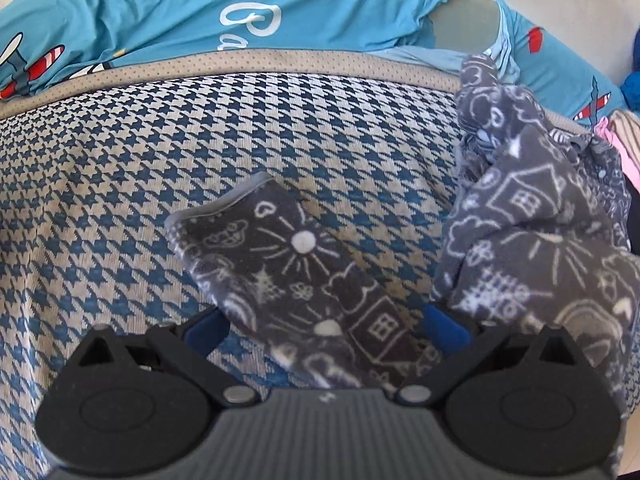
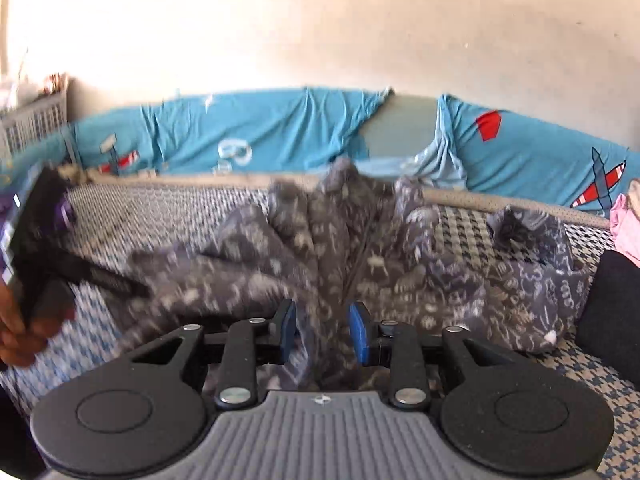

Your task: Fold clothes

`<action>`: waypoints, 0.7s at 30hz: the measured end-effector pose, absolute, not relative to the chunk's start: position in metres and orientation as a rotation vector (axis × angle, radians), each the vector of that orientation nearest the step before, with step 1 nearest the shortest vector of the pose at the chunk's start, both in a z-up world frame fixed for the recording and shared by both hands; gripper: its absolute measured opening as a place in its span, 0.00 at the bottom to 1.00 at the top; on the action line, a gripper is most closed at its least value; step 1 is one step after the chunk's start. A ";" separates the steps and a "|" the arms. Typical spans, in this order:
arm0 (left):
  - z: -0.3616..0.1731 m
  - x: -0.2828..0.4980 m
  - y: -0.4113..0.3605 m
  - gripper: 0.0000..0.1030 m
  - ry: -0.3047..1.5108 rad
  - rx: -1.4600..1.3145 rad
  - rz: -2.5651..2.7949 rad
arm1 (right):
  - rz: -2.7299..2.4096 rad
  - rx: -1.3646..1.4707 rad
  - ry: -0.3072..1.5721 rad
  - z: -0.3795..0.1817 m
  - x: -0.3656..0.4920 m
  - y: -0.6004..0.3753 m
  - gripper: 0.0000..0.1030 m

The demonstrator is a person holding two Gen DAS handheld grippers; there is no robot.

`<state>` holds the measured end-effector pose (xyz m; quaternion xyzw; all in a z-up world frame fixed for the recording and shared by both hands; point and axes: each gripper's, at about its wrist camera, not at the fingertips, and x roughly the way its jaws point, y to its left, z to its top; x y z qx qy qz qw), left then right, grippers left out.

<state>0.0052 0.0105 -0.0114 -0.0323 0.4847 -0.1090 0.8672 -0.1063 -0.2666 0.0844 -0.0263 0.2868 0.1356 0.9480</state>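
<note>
A grey fleece garment (image 1: 304, 280) printed with white houses and suns lies rumpled on a blue-and-cream houndstooth cover (image 1: 160, 160). One hemmed end of it runs between the wide-apart fingers of my left gripper (image 1: 324, 330), which is open. In the right wrist view the garment (image 2: 280, 248) is bunched and blurred, and my right gripper (image 2: 324, 334) is shut on a thick fold of it. The left gripper (image 2: 40, 240) shows at the far left there, held by a hand (image 2: 20, 336), with its finger reaching the cloth's edge.
A turquoise sheet with red planes (image 2: 280, 128) runs along the back against a pale wall. Pink clothing (image 2: 626, 232) lies at the far right beside a dark cushion-like shape (image 2: 616, 312). A white slatted basket (image 2: 32, 124) stands at the back left.
</note>
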 end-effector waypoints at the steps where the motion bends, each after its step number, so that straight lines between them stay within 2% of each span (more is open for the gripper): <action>1: -0.012 0.005 0.010 1.00 1.016 -0.066 -0.228 | 0.286 -0.038 0.571 0.086 -0.105 -0.266 0.29; 4: -0.014 0.004 0.009 1.00 1.016 -0.067 -0.229 | 0.317 0.006 0.532 0.092 -0.101 -0.263 0.33; 8: -0.015 0.005 0.008 1.00 1.011 -0.054 -0.230 | 0.332 -0.077 0.527 0.088 -0.087 -0.235 0.36; 14: -0.014 0.001 0.010 1.00 1.015 -0.052 -0.240 | 0.358 -0.132 0.516 0.073 -0.058 -0.211 0.55; 21: -0.012 -0.001 0.010 1.00 1.021 -0.043 -0.252 | 0.381 -0.148 0.597 0.051 -0.036 -0.195 0.55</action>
